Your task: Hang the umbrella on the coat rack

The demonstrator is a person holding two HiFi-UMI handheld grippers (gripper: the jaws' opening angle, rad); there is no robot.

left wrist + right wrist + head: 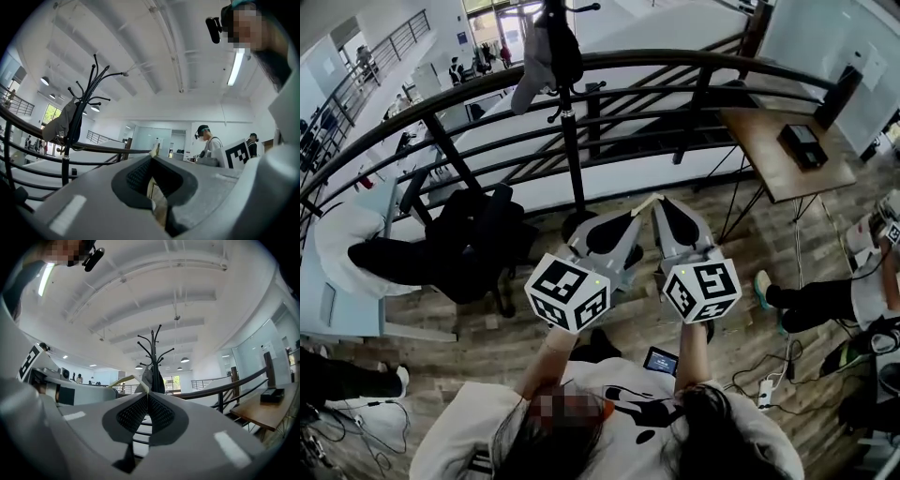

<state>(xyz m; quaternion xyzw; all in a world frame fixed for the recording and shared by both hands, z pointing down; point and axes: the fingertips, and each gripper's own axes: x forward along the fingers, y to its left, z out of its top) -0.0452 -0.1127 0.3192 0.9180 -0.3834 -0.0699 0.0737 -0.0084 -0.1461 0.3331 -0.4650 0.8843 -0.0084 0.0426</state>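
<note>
The black coat rack (pixel 572 141) stands by the railing, ahead of both grippers, with a grey and black garment (pixel 546 52) on its hooks. It also shows in the left gripper view (pixel 70 136) and the right gripper view (pixel 153 355). My left gripper (pixel 639 214) and right gripper (pixel 656 204) are held level, tips nearly touching. A thin beige strap (pixel 649 200) runs between them. The left gripper (pixel 152 157) is shut on the strap (pixel 157 201). The right gripper (pixel 148 393) is shut on its other end (pixel 126 379). I cannot make out the umbrella's body.
A curved black railing (pixel 675 66) runs behind the rack. A wooden table (pixel 773 173) with a black box (pixel 802 145) stands at the right. A black chair (pixel 459 244) is at the left, a seated person (pixel 825 300) at the right. Cables and a power strip (pixel 766 392) lie on the floor.
</note>
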